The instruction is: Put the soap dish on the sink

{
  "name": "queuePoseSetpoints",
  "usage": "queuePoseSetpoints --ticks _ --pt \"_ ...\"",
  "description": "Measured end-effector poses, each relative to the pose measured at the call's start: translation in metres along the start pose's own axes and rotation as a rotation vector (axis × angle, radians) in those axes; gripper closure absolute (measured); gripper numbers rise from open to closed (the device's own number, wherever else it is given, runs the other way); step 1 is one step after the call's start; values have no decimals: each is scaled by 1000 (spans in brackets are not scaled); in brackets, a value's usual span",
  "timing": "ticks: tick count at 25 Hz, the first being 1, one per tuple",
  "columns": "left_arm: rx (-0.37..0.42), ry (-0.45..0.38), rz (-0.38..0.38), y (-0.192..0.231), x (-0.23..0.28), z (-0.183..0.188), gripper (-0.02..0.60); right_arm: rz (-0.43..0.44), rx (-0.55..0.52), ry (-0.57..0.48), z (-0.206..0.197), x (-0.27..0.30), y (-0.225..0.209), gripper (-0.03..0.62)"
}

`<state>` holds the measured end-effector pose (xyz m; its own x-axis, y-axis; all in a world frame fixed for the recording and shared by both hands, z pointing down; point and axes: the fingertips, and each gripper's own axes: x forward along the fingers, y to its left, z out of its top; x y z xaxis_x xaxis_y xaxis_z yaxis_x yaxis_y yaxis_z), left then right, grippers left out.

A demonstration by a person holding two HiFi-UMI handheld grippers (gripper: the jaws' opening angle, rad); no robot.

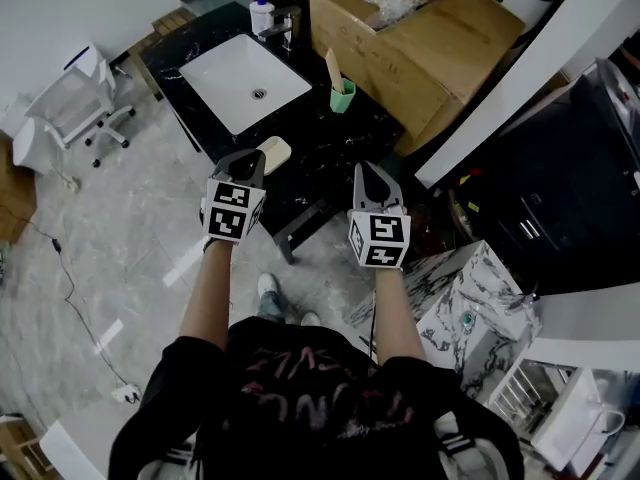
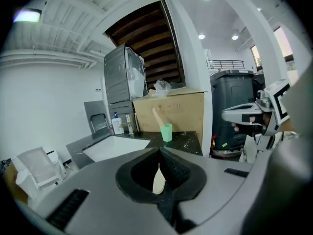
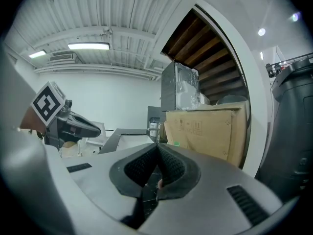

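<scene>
Soap dish (image 1: 272, 154), pale and oval, lying on near left part of black surface (image 1: 335, 153), just short of white sink (image 1: 245, 80), long axis slanting from near left to far right. Left gripper (image 1: 249, 158) hovering just left of dish, tips pointing far, jaws pressed together on nothing, dish showing only as a cream sliver beyond them; right gripper (image 1: 367, 171) well off to right, jaws likewise closed and empty. Judged the nearer one, so likely to part its jaws across dish's short width and carry it farther, onto sink.
</scene>
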<state>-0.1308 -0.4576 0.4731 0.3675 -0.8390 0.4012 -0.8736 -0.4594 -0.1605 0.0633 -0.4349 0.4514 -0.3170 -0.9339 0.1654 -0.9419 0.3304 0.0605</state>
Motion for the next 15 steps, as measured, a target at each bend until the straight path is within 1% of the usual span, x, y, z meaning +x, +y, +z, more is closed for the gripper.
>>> queuePoseSetpoints --ticks 6,15 --pt "-18 -76 52 0 -37 21 565 14 -10 -16 5 -18 5 583" --pt "-33 -193 130 0 -85 44 566 1 -15 -16 4 -38 -4 588"
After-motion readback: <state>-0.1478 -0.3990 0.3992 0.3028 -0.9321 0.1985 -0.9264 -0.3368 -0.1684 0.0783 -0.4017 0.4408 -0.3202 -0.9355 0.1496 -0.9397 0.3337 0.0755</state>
